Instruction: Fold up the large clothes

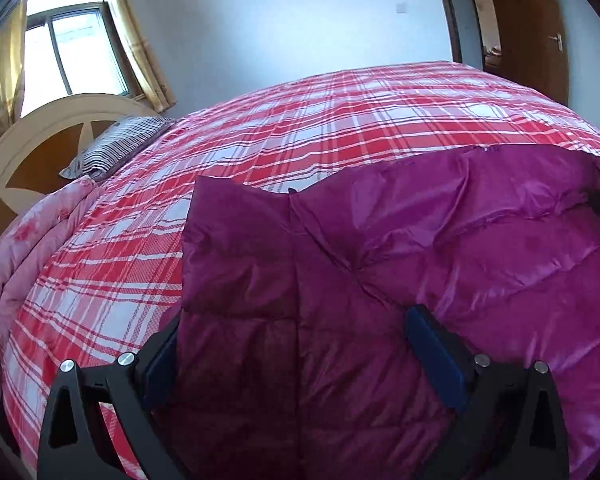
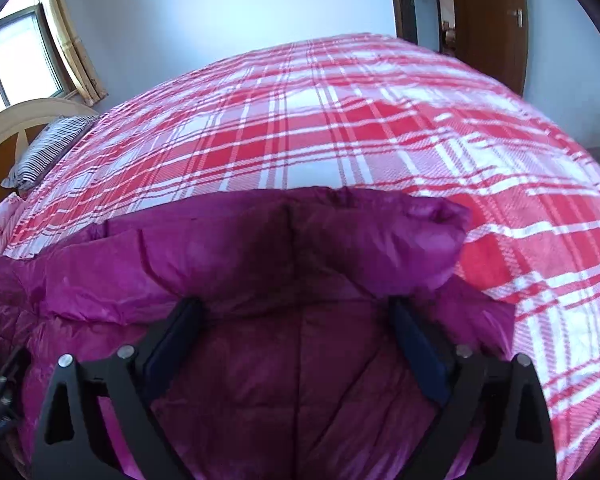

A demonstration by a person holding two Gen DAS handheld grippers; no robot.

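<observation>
The left tongs (image 1: 300, 356) stand wide apart with nothing pinched, their blue pads (image 1: 436, 356) straddling the dark end of a purple quilted down coat (image 1: 420, 248) that lies spread on the plaid bedsheet (image 1: 300, 120); the coat runs ahead of these tongs and off to their right, where the tip of the other tool shows at the far edge. To the left of them lie a pink floral quilt (image 1: 32, 240) and, farther ahead, a striped pillow (image 1: 112, 148) by the headboard. The right tongs (image 2: 296, 340) are likewise spread open and empty, hovering over the coat, with a puffy fold or sleeve (image 2: 340, 240) bulging just ahead of their tips and bare sheet to their right. The coat looks light, soft and springy, its shiny shell probably slippery, so thin pinches may slide off. Better holds would likely be stitched seams, the hem or a corner, taking a deep bite through both layers.
</observation>
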